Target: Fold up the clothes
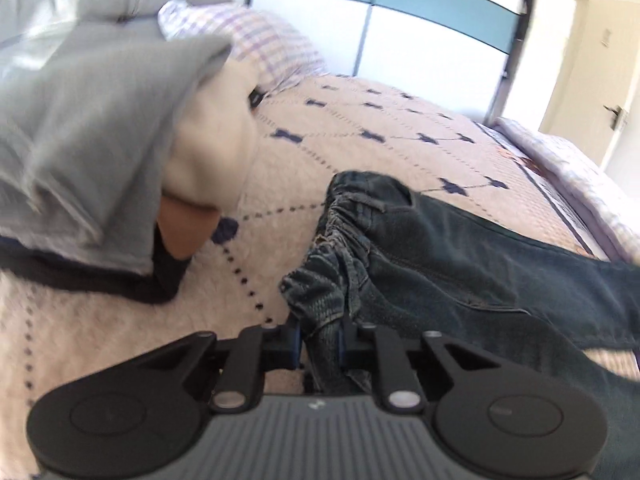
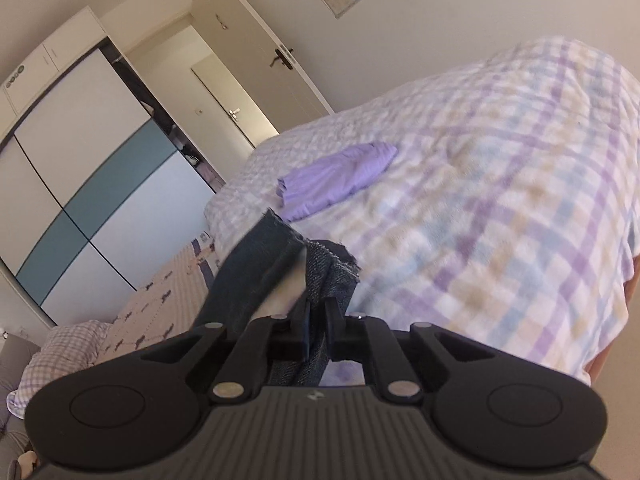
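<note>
The left gripper (image 1: 320, 338) has its two black fingers pinched together on the gathered elastic waistband of a pair of dark blue denim jeans (image 1: 460, 256). The rest of the jeans trails away to the right across the cream quilted bedspread with navy cross marks (image 1: 360, 136), reaching toward the bed's right edge. To the left of the waistband, a heap of grey and cream folded clothes (image 1: 100, 128) lies on the bedspread near a lilac-checked pillow (image 1: 260, 40) at the far edge.

The right gripper (image 2: 318, 330) is likewise closed tight — on a frayed hem end of the same denim jeans (image 2: 260, 272), which rises between the fingers and flops to the left. Beyond it a lilac, blue and tan checked quilt (image 2: 500, 200) fills the right side of the view, and a small folded purple cloth (image 2: 336, 178) lies on it — well apart from the gripper. A wardrobe with white and teal sliding panels (image 2: 92, 184) stands behind.
</note>
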